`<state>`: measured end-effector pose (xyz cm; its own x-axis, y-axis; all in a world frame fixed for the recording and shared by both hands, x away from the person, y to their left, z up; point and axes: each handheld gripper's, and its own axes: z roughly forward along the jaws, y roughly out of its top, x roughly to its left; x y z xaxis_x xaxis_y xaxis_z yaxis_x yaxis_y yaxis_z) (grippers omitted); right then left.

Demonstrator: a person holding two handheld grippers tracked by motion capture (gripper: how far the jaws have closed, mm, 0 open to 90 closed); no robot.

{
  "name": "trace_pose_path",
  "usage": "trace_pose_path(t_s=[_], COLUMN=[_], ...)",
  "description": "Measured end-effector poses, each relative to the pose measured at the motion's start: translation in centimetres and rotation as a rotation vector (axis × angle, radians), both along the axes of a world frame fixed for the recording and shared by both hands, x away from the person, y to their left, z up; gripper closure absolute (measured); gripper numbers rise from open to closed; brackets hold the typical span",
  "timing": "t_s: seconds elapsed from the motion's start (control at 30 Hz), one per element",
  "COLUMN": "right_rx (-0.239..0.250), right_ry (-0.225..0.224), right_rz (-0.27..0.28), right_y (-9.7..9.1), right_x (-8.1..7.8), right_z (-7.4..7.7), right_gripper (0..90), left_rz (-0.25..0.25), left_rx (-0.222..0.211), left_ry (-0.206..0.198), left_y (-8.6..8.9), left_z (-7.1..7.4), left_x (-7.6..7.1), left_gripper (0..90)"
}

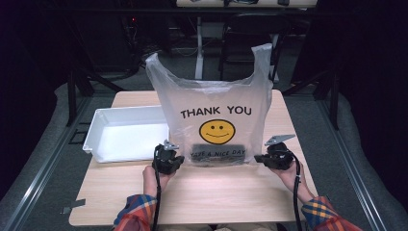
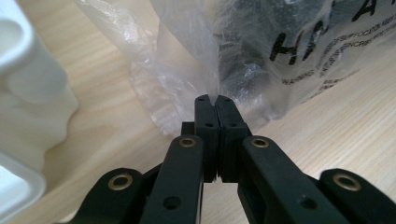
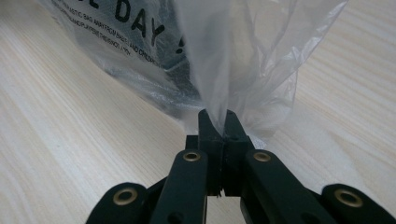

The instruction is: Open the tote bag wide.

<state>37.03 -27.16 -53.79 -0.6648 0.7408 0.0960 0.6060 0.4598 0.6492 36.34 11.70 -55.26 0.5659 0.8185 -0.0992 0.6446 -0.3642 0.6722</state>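
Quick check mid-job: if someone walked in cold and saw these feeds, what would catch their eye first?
The plastic bag with its yellow smiley, standing upright mid-table. Next, the left gripper and right gripper, each shut on one of its bottom corners. A white tray sits left of the bag.

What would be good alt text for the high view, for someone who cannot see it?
A clear plastic bag printed THANK YOU with a yellow smiley face stands upright on a light wooden table, its bottom corners pinched by the left gripper and right gripper. A white rectangular plastic tray sits to its left.
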Motion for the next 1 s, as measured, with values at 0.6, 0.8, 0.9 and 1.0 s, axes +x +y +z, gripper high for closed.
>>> trace_pose_path(t_s=[0.6, 0.8, 0.9, 1.0], right_rx=[-0.04, 0.027, 0.035, 0.056], right_ry=[0.087, -0.075, -0.132, -0.134], right_rz=[-0.028, 0.014, 0.001, -0.01], right_y=[-0.8, -1.0, -0.9, -1.0], right_x=[1.3, -0.6, -1.0, -0.6], right_z=[-1.1, 2.8, 3.5, 3.1], right_gripper=[67.3, 57.0, 70.1, 82.0], left_rz=[-0.024, -0.024, -0.025, -0.025], left_rx=[0.05, 0.048, 0.057, 0.059], left_ry=[0.062, 0.065, 0.064, 0.066], left_y=[-0.2, -0.1, -0.2, -0.2], left_z=[-0.7, -0.8, -0.8, -0.7], left_x=[0.3, 0.3, 0.3, 0.3], left_gripper=[89.1, 88.9, 88.7, 84.7])
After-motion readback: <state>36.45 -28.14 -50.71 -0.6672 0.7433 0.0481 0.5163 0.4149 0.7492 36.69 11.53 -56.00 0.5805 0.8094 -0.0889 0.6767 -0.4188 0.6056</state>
